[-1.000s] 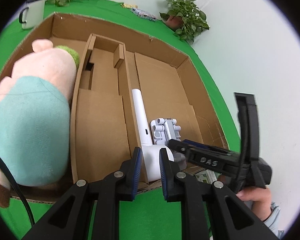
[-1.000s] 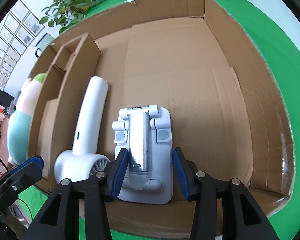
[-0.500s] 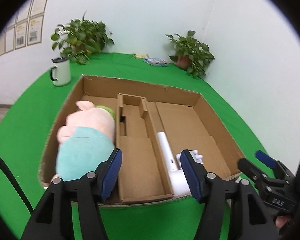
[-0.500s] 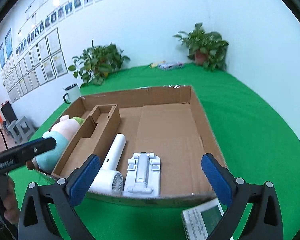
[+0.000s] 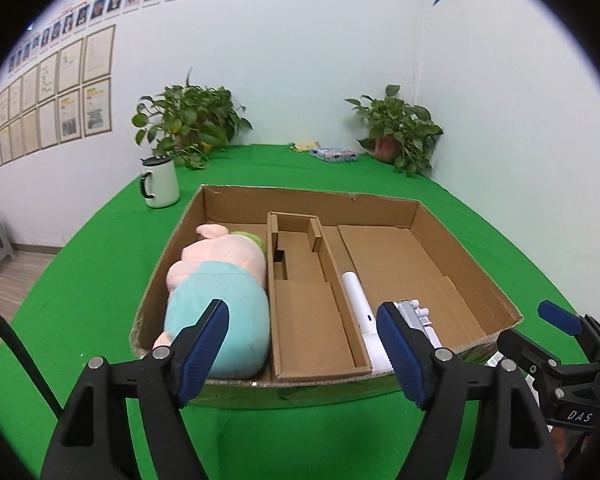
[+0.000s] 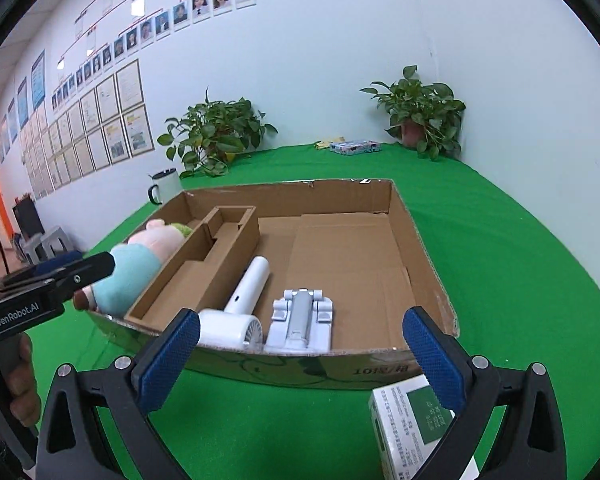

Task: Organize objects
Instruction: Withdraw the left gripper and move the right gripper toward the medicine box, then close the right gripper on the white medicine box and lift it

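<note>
Hovering: two handheld grippers hang short of a shallow cardboard box (image 6: 424,248) on a green-covered table (image 6: 520,280).
Left gripper: the left gripper (image 5: 300,344) has its blue-padded jaws parting, nothing between them; it sits off the near edge of the box.
Right gripper: the right gripper (image 6: 300,356) stands spread wide and empty, likewise outside the near wall.
Plush toy: a pink plush toy (image 5: 220,296) in a teal top lies in the box's left section, against the left wall.
Insert: a cardboard insert (image 5: 312,308) with its own small compartments divides the box just right of the toy.
Handheld fan: a white handheld fan (image 6: 240,312) lies flat right of the insert, head toward the near wall, handle pointing to the far side.
Folding stand: a white and grey folding stand (image 6: 300,320) lies just beside the fan on its right, also near the front wall.
Small carton: a white and green carton (image 6: 416,420) rests on the cloth outside the box, beneath the right gripper's right finger.
Background: a white mug (image 5: 160,182) stands beyond the box's far left corner; two potted plants (image 5: 188,120) sit by the wall.
Person: a hand (image 6: 4,384) grips the left tool's handle at the edge of the right wrist view.
</note>
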Demonstrator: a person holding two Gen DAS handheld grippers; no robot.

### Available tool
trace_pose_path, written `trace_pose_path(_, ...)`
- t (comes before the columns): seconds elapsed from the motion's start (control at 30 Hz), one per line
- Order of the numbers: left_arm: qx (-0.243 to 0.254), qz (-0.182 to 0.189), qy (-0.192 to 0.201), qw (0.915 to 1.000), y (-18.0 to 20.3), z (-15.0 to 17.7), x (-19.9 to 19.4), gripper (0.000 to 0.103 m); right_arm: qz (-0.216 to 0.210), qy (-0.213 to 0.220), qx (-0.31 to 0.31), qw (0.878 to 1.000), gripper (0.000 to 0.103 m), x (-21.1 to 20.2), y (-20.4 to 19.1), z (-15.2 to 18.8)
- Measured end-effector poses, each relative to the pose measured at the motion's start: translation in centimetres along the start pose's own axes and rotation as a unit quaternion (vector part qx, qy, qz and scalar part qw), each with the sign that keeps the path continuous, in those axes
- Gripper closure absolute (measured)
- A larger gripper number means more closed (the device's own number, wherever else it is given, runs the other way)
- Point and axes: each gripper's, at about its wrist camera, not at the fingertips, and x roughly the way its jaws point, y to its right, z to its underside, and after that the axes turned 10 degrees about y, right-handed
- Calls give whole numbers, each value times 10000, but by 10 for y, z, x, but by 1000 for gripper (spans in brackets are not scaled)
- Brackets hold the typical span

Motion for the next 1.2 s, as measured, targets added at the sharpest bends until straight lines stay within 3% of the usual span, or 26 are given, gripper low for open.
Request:
trace_pose_path(0.37,93,-150,225,9996,21,14,-24,24,-62,33,-291,9996,1,-23,-6,7)
trace_pose_path(0.53,163,22,402,9991,29,14,-32,24,-120,108,-343,9993,1,-41,-2,9)
trace_pose_path(0.67,296,209,314,9989,33,15,-32,24,-26,27,-247,9997,1,-56,25,16)
trace_pose_path(0.8,400,476,67,9980,40,24,-27,24,244,-647,-49,9976,1,-64,71,45)
trace_pose_path(1.03,132,940,-498,9942,46,52,-15,24,387,-1543,-172,9871,1,-69,93,102)
trace_pose_path(1.13,103,1002,-646,9928,44,61,-17,24,388,-1654,-343,9849,13,-67,81,114)
trace_pose_path(1.2,110,957,-645,9933,40,64,-21,24,281,-1669,-414,9847,35,-68,69,118)
